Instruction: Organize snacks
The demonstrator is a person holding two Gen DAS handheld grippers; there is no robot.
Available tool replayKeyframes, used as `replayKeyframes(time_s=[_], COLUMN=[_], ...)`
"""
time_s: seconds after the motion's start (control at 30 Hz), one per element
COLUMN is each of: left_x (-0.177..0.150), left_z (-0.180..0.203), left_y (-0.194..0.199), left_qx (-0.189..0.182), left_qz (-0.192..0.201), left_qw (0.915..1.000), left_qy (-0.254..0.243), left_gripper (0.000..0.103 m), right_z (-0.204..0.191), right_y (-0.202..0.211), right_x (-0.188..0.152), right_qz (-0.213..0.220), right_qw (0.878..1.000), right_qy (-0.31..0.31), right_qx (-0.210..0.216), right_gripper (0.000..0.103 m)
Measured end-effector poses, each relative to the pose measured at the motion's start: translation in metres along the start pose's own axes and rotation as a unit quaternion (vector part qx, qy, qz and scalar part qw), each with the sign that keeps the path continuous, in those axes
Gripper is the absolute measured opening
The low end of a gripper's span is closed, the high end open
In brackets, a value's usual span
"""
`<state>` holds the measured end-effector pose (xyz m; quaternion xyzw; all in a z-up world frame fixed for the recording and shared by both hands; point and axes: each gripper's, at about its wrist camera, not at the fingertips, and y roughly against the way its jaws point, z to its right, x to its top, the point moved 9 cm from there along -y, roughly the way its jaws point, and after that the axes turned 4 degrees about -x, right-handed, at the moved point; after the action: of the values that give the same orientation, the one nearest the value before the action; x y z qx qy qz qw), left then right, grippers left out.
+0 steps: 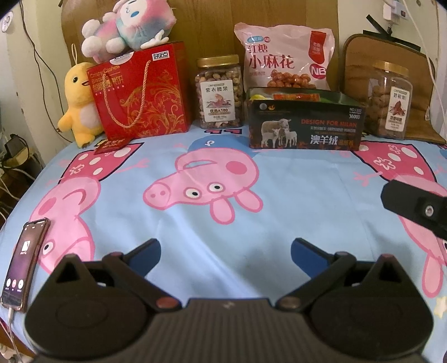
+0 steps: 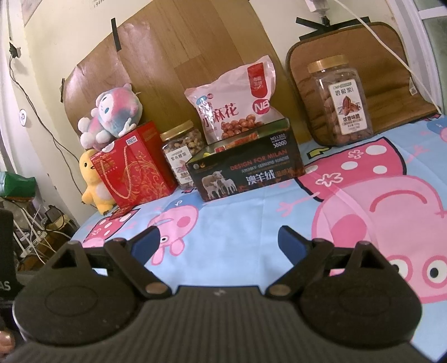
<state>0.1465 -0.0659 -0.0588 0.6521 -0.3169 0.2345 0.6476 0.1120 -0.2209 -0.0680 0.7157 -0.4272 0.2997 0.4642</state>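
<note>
Two grippers hang over a pig-print sheet point(image 1: 293, 184) with their jaws spread wide and nothing between them: the left gripper point(image 1: 225, 251) low at the near edge, the right gripper point(image 2: 219, 241) likewise, only a black corner of it showing in the left view. At the back, the dark open box point(image 1: 304, 125) lies with its long side across the view, printed face toward the cameras; its contents are mostly hidden by the front wall (just a strip of orange and yellow shows over the rim). Behind it a pink snack bag point(image 1: 285, 58) stands upright, its lower part covered by the box. The red gift bag point(image 1: 139, 92) stands to the left, a plush toy point(image 1: 128, 25) on top, a yellow chick point(image 1: 78, 103) tucked beside it. One nut jar point(image 1: 219, 92) stands upright between gift bag and box; another jar point(image 1: 389, 100) stands well to the right, its label hard to read. A phone point(image 1: 23, 262) lies at the left edge, partly cut off.
</note>
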Motion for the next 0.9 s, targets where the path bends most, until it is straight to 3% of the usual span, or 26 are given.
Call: replayKeyframes(time_s=[0.9], left_x=[-0.0003], left_z=[-0.0061], left_y=[0.0035], left_qx=[-0.004], left_qz=[0.008], left_qw=[0.9999], left_qy=[0.009], left_gripper=[0.103], right_z=[-0.0029], right_y=[0.0], right_x=[-0.0018], right_qz=[0.002], right_qw=[1.0], right_qy=[0.006], right_qx=[-0.004], right_gripper=[0.093])
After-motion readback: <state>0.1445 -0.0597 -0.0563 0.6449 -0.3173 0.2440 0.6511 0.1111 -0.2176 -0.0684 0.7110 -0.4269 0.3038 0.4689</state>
